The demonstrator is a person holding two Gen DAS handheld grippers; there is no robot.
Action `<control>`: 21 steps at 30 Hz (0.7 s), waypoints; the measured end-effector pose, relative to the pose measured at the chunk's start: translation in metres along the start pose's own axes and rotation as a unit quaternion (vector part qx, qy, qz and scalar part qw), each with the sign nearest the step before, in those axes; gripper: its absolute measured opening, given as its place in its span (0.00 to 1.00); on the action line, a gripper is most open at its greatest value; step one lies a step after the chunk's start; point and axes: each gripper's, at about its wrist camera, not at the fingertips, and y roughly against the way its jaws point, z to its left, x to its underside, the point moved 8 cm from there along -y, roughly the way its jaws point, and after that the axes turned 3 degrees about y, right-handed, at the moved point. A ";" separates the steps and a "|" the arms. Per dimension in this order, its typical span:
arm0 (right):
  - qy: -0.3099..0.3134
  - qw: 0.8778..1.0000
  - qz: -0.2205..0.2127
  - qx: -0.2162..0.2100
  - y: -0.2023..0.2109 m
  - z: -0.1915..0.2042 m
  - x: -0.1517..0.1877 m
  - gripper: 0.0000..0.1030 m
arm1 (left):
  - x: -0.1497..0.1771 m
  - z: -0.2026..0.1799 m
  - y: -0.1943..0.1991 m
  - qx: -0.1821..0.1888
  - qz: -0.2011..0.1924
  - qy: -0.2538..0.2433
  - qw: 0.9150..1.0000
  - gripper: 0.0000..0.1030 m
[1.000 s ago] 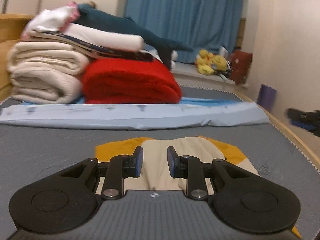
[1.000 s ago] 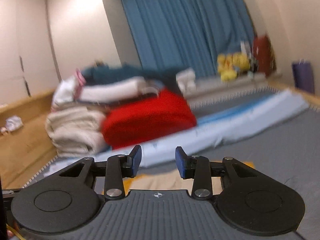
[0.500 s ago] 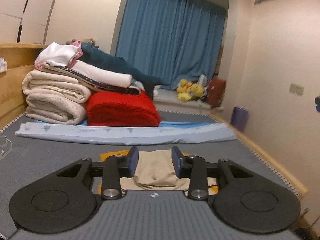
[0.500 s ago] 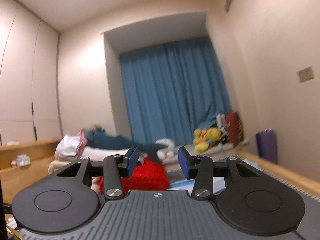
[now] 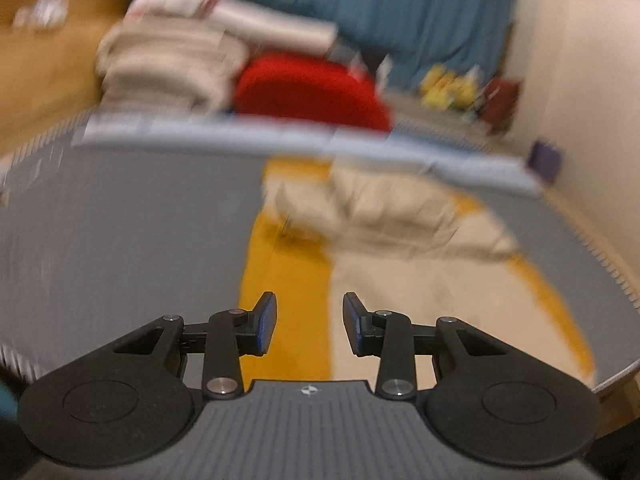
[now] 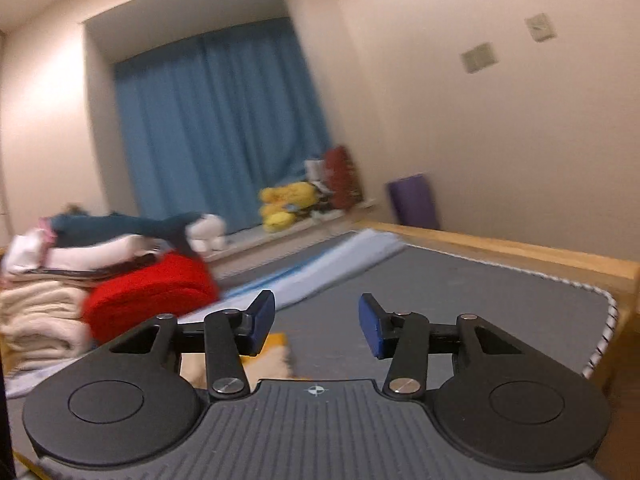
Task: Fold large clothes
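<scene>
A yellow and cream garment (image 5: 384,264) lies spread on the grey mattress (image 5: 132,224), its far end bunched up; the view is blurred. My left gripper (image 5: 309,322) is open and empty, held above the garment's near end. My right gripper (image 6: 316,320) is open and empty, raised over the mattress (image 6: 460,280). Only a small corner of the garment (image 6: 272,354) shows in the right wrist view, low beside the left finger.
A stack of folded cream blankets (image 5: 172,68) and a red blanket (image 5: 312,92) sits at the far end behind a folded light-blue sheet (image 5: 280,140). Blue curtain (image 6: 216,128), yellow plush toys (image 6: 286,204), a purple bin (image 6: 414,200) and a wooden bed edge (image 6: 520,248) stand to the right.
My left gripper has risen and tilted down, so more of the garment shows. My right gripper has lowered and turned right. Both jaws opened wider.
</scene>
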 end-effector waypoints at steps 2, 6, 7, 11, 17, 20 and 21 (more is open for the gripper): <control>0.008 0.999 0.036 0.020 -0.020 -0.012 0.029 0.45 | 0.015 0.018 -0.036 -0.038 0.057 0.006 0.998 0.36; 0.003 0.980 0.198 0.015 -0.087 -0.017 0.093 0.45 | 0.018 0.039 -0.068 -0.057 0.094 0.027 0.994 0.37; 0.013 0.970 0.241 0.022 -0.100 -0.019 0.113 0.45 | 0.019 0.044 -0.073 -0.064 0.102 0.028 0.992 0.37; -0.031 0.932 0.359 0.031 -0.130 -0.027 0.177 0.45 | 0.031 0.063 -0.088 -0.077 0.148 0.054 0.984 0.42; -0.020 0.910 0.411 0.048 -0.154 -0.032 0.211 0.48 | 0.045 0.087 -0.100 -0.098 0.186 0.087 0.974 0.50; 0.004 0.908 0.416 0.045 -0.155 -0.029 0.219 0.53 | 0.052 0.094 -0.104 -0.094 0.200 0.100 0.970 0.50; 0.017 0.908 0.415 0.045 -0.156 -0.024 0.218 0.53 | 0.054 0.094 -0.104 -0.093 0.203 0.097 0.970 0.50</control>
